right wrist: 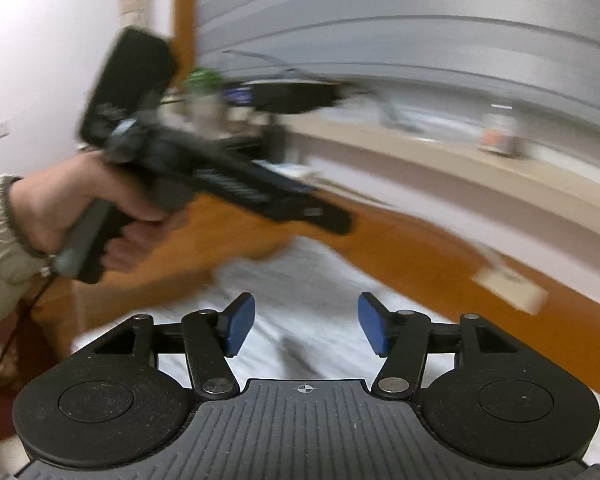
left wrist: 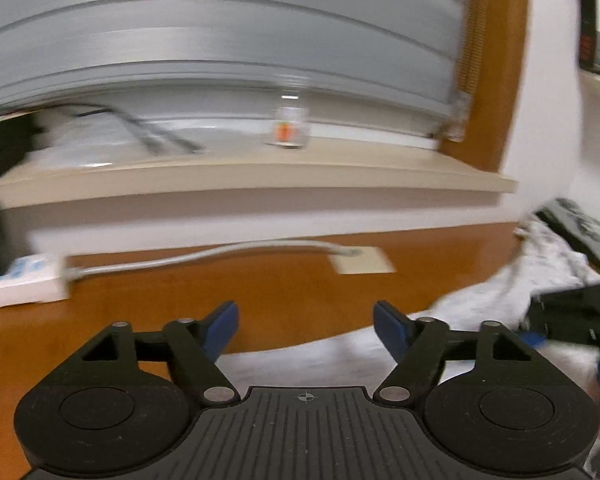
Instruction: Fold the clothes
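**Both grippers open above the cloth, nothing held**

Left gripper (left wrist: 306,330): blue fingers well apart, nothing between them. It hovers over the wooden floor (left wrist: 260,280), at the bottom centre of the left view. Right gripper (right wrist: 306,328): fingers also apart and empty, with the cloth directly under them.

One garment: a white patterned cloth (right wrist: 312,280) lying flat on the floor, lower centre in the right view; in the left view it fills the lower right, bunched up at the far right.

Containers: one clear jar (left wrist: 288,126) on the ledge (left wrist: 260,176), centre of the left view, orange label; contents too blurred to tell.

Also one white power strip (left wrist: 20,280) at left, one grey cable (left wrist: 204,254), one beige floor plate (left wrist: 362,262). One hand (right wrist: 80,204) in a beige sleeve grips the left tool's handle, left side of the right view. Both views are motion-blurred.
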Demonstrator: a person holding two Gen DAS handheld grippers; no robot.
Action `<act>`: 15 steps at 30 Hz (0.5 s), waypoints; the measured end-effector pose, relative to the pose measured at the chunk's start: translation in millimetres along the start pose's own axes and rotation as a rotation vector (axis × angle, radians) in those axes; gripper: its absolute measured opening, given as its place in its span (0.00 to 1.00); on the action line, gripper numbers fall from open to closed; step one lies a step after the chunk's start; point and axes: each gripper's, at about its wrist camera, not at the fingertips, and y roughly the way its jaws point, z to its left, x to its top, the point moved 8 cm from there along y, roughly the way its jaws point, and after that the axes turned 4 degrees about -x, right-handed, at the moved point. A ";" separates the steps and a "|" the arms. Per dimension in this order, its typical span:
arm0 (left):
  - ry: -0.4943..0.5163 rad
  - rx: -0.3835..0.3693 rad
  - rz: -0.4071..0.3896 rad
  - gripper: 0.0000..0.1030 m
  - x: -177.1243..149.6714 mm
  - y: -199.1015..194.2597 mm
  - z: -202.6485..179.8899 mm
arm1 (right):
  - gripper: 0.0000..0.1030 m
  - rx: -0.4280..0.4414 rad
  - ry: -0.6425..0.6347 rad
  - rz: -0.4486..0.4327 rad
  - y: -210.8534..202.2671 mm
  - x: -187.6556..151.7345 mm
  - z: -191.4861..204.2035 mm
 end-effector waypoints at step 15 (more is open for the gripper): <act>0.066 -0.073 0.126 0.79 -31.7 88.4 -94.7 | 0.70 -0.323 0.156 0.134 -45.7 -90.0 -151.1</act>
